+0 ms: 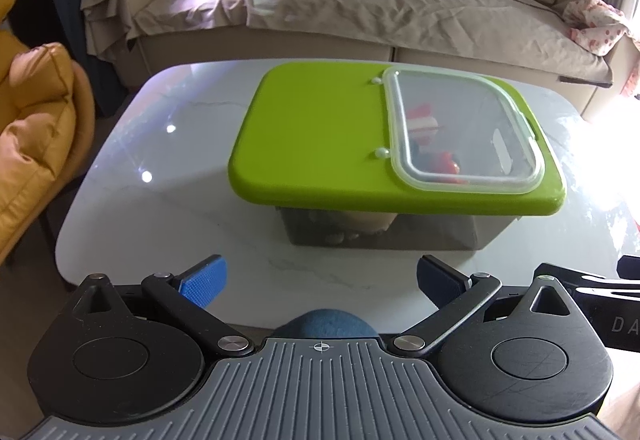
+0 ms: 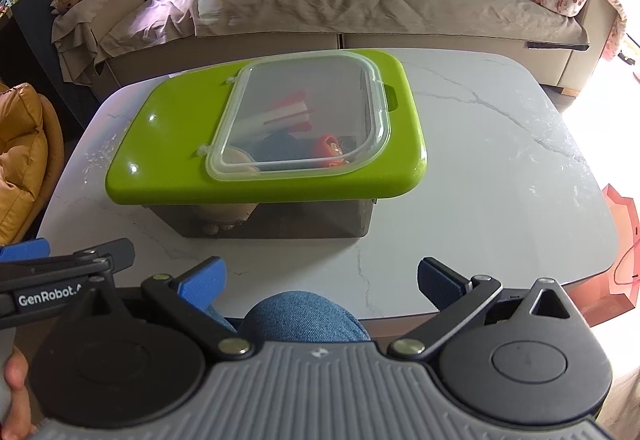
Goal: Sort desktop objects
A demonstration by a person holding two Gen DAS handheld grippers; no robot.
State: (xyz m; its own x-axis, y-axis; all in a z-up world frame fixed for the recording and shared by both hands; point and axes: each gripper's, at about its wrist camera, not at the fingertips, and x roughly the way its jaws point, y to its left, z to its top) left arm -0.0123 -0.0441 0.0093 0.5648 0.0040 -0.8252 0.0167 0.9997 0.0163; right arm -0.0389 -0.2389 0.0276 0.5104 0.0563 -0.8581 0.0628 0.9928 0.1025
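White table (image 1: 160, 168): lidded box (image 1: 312, 128) ahead of left gripper (image 1: 320, 280), right gripper (image 2: 322, 280); both wide open, empty.

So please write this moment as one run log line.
left gripper open | right gripper open | green-lidded storage box closed on marble table

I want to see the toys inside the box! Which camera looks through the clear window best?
The right wrist view. There the clear flap faces the camera, showing a red-and-white toy and a red figure. The left wrist view sees the flap at a slant, with its contents blurrier.
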